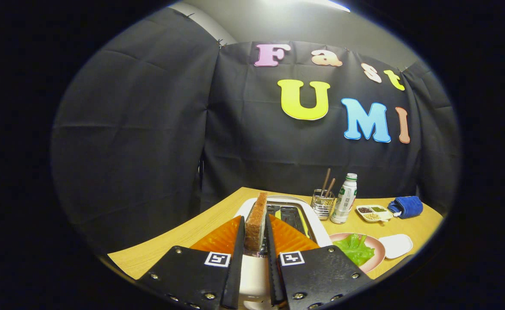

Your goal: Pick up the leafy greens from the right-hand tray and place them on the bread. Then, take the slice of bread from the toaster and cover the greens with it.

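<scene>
A brown slice of bread (256, 215) stands upright on its edge between my two fingers, and the gripper (254, 221) is shut on its two flat sides. Directly below and ahead of it is the white toaster (319, 226) with its dark slots open. I cannot tell whether the slice's lower edge still sits in a slot. To the right of the fingers, the leafy greens (354, 249) lie on a pink plate (380, 249). Whatever is under the greens is hidden.
A small white tray (397, 245) lies just right of the plate. Behind it are a divided dish of seeds (373, 213), a rolled blue cloth (407, 206), a white bottle (345, 199) and a wire holder with chopsticks (323, 203). The wooden table (183, 237) ends at the black cloth wall.
</scene>
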A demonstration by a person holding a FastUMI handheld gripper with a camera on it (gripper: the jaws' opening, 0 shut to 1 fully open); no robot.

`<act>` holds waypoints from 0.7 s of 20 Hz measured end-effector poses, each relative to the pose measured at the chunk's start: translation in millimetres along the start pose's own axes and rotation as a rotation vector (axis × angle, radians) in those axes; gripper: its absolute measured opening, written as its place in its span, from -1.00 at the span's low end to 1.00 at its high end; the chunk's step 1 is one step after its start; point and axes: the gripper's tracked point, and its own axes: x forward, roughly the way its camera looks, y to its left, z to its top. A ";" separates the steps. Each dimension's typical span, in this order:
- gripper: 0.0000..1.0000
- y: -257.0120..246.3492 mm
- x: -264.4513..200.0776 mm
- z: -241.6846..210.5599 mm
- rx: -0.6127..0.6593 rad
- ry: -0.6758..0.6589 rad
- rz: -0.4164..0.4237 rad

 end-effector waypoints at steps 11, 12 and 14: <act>-0.91 -11.4 3.0 33.1 0.041 -0.041 0.079; -0.92 -12.2 3.9 34.5 0.045 -0.041 0.085; -0.92 -18.0 0.4 42.9 0.078 -0.056 0.093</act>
